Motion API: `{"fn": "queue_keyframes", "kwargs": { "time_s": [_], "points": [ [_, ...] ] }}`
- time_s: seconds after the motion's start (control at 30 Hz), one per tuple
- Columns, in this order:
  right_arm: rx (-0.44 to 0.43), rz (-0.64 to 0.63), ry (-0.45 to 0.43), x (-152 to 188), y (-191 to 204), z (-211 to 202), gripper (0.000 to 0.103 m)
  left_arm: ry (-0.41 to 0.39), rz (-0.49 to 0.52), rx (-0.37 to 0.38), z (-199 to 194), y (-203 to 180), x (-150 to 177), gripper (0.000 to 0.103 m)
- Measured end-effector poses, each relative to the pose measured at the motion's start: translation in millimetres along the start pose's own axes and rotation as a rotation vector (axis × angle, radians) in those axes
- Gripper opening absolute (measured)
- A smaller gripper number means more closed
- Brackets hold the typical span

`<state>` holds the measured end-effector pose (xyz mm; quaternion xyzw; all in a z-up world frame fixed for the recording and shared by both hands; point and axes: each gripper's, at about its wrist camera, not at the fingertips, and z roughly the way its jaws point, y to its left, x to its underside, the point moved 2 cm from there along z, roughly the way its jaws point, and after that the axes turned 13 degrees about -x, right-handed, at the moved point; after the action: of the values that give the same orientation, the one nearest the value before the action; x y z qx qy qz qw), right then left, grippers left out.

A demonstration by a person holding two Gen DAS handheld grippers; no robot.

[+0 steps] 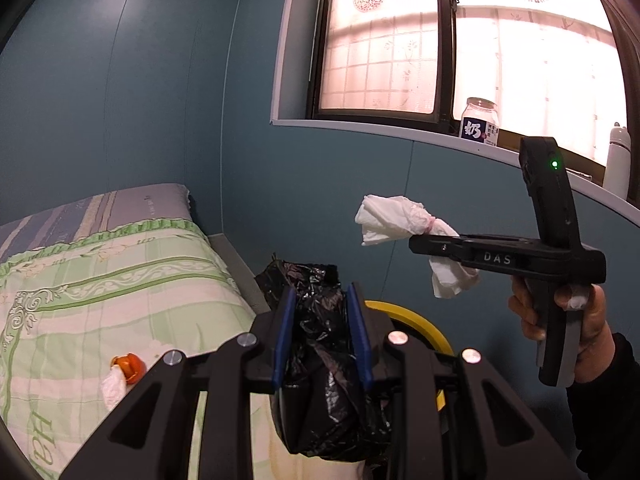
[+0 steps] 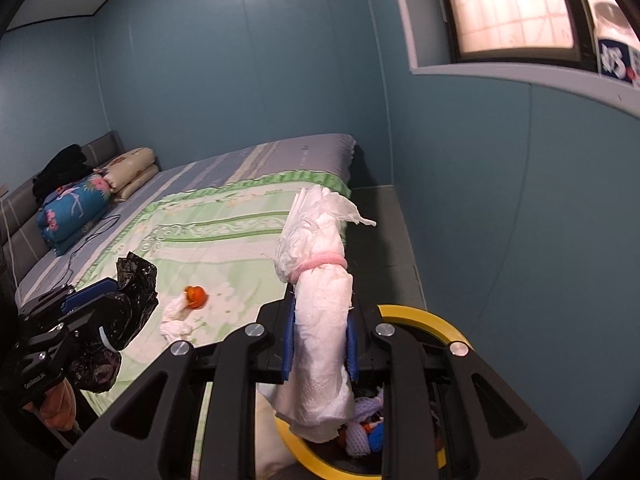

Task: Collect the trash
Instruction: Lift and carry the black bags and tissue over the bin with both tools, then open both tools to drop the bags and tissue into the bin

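Two grippers hold trash beside a bed [image 2: 224,216]: the left gripper [image 1: 322,332] has its jaws clamped on a crumpled black plastic bag [image 1: 320,320], the right gripper [image 2: 320,332] grips a white tissue bundle [image 2: 320,312] above a yellow-rimmed bin [image 2: 436,322]. An orange peel [image 2: 195,295] and another tissue [image 2: 174,320] lie on the bedspread, left of the bin.

Bin [image 2: 404,314] beside bed [image 2: 240,248]; tissue wad [image 2: 176,320] on bed.

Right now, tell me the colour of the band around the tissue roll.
Pink. The band circles the white tissue roll above the right gripper's pads; clearest in the right wrist view.
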<state>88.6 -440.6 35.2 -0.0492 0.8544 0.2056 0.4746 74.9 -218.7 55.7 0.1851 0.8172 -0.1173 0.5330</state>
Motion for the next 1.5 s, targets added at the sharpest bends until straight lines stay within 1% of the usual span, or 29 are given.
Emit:
{"fn": "queue_keyframes", "kwargs": {
  "time_s": [0.33,0.53,0.83,1.07,1.33,1.4,1.47,1.5],
  "points": [
    [0.045,0.041,0.036,18,-32,9,0.019,0.054,-0.008,0.047,47,-25,4,0.025],
    [0.053,0.078,0.079,28,-50,23,0.019,0.117,-0.004,0.062,83,-40,14,0.025],
    [0.055,0.129,0.136,48,-71,43,0.019,0.24,0.002,0.078,130,-57,44,0.025],
    [0.053,0.173,0.175,61,-88,58,0.02,0.299,0.013,0.085,151,-67,64,0.025],
    [0.063,0.209,0.189,70,-97,60,0.02,0.354,0.01,0.104,167,-70,81,0.026],
    [0.068,0.215,0.186,71,-99,59,0.022,0.357,0.008,0.099,169,-71,84,0.03],
    [0.076,0.224,0.178,70,-101,57,0.03,0.354,0.003,0.095,172,-67,84,0.041],
    [0.08,0.228,0.173,70,-103,56,0.037,0.353,-0.001,0.094,173,-66,84,0.043]
  ]
}}
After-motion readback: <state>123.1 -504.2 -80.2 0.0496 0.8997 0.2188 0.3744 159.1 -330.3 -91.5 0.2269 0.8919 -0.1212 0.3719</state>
